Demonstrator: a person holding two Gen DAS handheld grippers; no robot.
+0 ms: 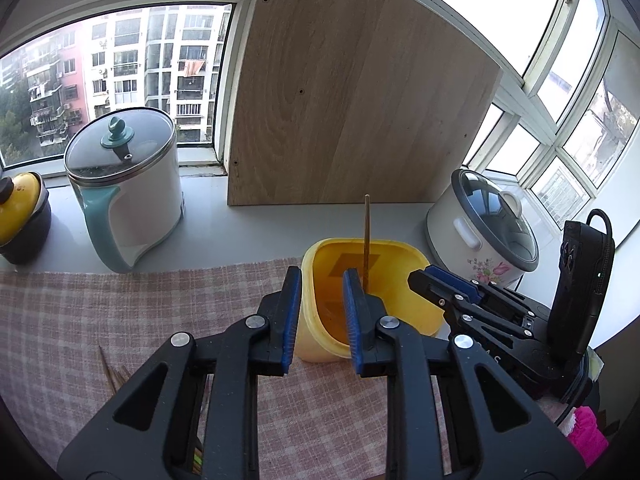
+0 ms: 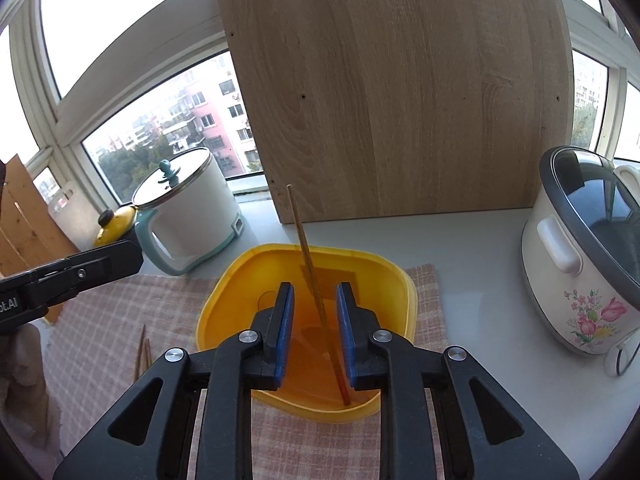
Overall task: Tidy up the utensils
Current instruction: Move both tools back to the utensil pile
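A yellow plastic container (image 1: 400, 246) (image 2: 224, 292) stands on a checked cloth (image 1: 120, 312). One wooden chopstick (image 1: 366, 232) (image 2: 300, 232) leans upright inside it, lower end on the container floor. My right gripper (image 2: 315, 290) hangs over the container, open. The chopstick passes through the gap close to the right pad, and neither pad presses on it. My left gripper (image 1: 323, 276) is open and empty at the container's left rim. In the left wrist view the right gripper (image 1: 424, 276) reaches in from the right. More chopsticks (image 1: 116, 376) (image 2: 142, 348) lie on the cloth at the left.
A white and teal electric kettle (image 1: 132, 200) (image 2: 192, 216) stands at the back left beside a yellow-lidded pot (image 1: 20, 216). A flowered rice cooker (image 1: 480, 232) (image 2: 580, 264) sits on the right. A wooden board (image 1: 352, 100) leans against the windows behind the container.
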